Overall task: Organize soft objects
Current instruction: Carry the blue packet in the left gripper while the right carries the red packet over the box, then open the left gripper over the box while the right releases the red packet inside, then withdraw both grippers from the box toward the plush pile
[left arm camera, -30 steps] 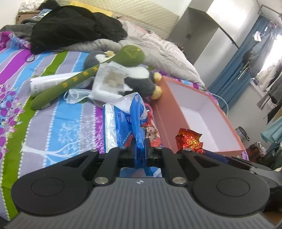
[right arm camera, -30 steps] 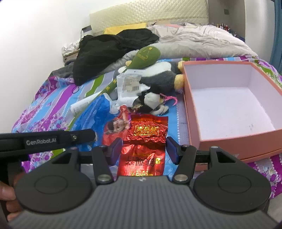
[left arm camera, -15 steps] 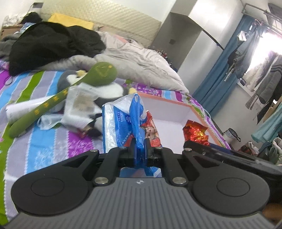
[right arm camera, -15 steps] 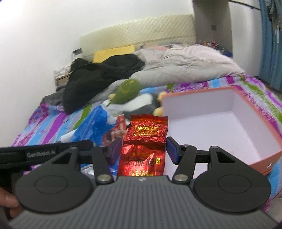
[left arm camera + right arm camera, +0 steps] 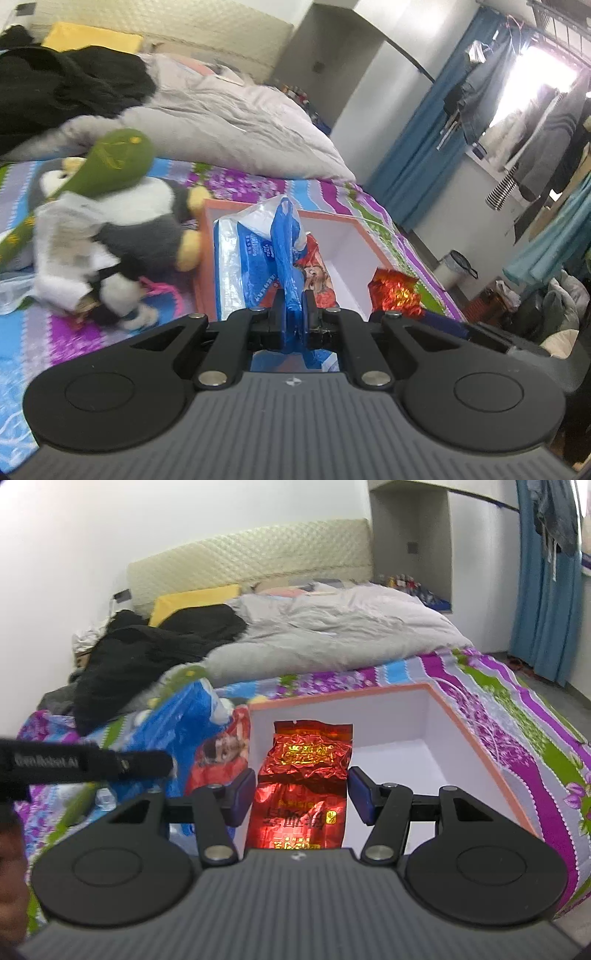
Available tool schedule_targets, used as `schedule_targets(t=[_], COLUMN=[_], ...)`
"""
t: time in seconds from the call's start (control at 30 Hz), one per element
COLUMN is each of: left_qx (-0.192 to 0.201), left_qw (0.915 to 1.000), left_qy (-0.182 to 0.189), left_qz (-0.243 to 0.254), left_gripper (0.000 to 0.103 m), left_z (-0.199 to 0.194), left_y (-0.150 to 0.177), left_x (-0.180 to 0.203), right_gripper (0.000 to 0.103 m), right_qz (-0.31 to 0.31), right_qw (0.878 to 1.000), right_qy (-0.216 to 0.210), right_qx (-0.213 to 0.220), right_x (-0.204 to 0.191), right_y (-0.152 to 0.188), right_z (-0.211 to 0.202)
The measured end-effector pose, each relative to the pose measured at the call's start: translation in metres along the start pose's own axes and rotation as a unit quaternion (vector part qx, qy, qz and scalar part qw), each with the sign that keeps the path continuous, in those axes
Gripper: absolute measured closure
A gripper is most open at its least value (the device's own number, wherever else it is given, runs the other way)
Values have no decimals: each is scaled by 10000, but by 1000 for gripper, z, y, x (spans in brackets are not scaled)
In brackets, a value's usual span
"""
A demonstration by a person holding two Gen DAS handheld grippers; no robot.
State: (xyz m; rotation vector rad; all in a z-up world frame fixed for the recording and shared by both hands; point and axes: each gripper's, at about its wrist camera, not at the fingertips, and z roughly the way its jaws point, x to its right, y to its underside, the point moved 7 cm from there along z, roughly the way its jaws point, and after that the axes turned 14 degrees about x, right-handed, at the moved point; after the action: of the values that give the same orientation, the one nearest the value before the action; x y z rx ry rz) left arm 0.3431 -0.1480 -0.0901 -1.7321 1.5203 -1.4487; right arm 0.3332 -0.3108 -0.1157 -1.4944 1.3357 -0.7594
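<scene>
My left gripper (image 5: 294, 310) is shut on a blue and white plastic pack (image 5: 255, 254), held up in front of the orange box (image 5: 201, 258) with a white inside. My right gripper (image 5: 302, 792) holds a red foil packet (image 5: 306, 771) between its blue pads (image 5: 242, 794), over the box (image 5: 476, 738). The packet (image 5: 395, 291) also shows at the right of the left wrist view, and the blue pack (image 5: 177, 731) at the left of the right wrist view. A grey and white plush penguin (image 5: 122, 229) and a green plush stick (image 5: 110, 162) lie left of the box.
The box sits on a striped purple, blue and green bedsheet (image 5: 517, 720). A grey duvet (image 5: 332, 631) and black clothes (image 5: 147, 650) lie further back on the bed. A headboard (image 5: 251, 565) and blue curtains (image 5: 546, 572) are behind.
Both grippers have moved forward and up toward the box with their loads. The box now lies right under the red packet and behind the blue pack.
</scene>
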Motion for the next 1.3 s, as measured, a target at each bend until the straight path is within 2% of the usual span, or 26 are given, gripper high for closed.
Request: schedule_targets(t=[0.2, 0.3, 0.53, 0.57, 0.63, 0.73, 0.77, 1.1, 1.3], left_qx=[-397, -589, -922, -1009, -1137, -943, -905, -471, -70], left_qw=[9990, 9982, 9956, 9948, 9935, 9955, 9958, 9983, 9986], left_qy=[187, 143, 62, -2, -27, -56, -82, 16, -189], left_qz=[-90, 11, 128, 127, 3, 35, 76, 340, 484], left_gripper=[94, 94, 92, 90, 72, 60, 59, 59, 59], left_z=[65, 91, 116, 117, 116, 103, 99, 24, -43], left_y=[11, 21, 43, 44, 43, 35, 31, -3, -15], left_x=[6, 9, 4, 1, -7, -10, -9, 5, 2], right_gripper=[44, 44, 46, 43, 41, 41, 41, 41, 41], right_qz=[156, 210, 377, 429, 481, 357, 338, 311, 379], right_qw=[9993, 9987, 9973, 9970, 9966, 9976, 9977, 9993, 9986], right_qy=[295, 337, 263, 219, 182, 132, 127, -97, -358], right_qx=[-177, -307, -578, -600, -639, -583, -565, -163, -15], right_x=[38, 50, 58, 58, 56, 49, 47, 8, -26], right_y=[16, 26, 47, 49, 49, 43, 40, 2, -6], right_z=[27, 39, 52, 52, 50, 43, 40, -7, -43])
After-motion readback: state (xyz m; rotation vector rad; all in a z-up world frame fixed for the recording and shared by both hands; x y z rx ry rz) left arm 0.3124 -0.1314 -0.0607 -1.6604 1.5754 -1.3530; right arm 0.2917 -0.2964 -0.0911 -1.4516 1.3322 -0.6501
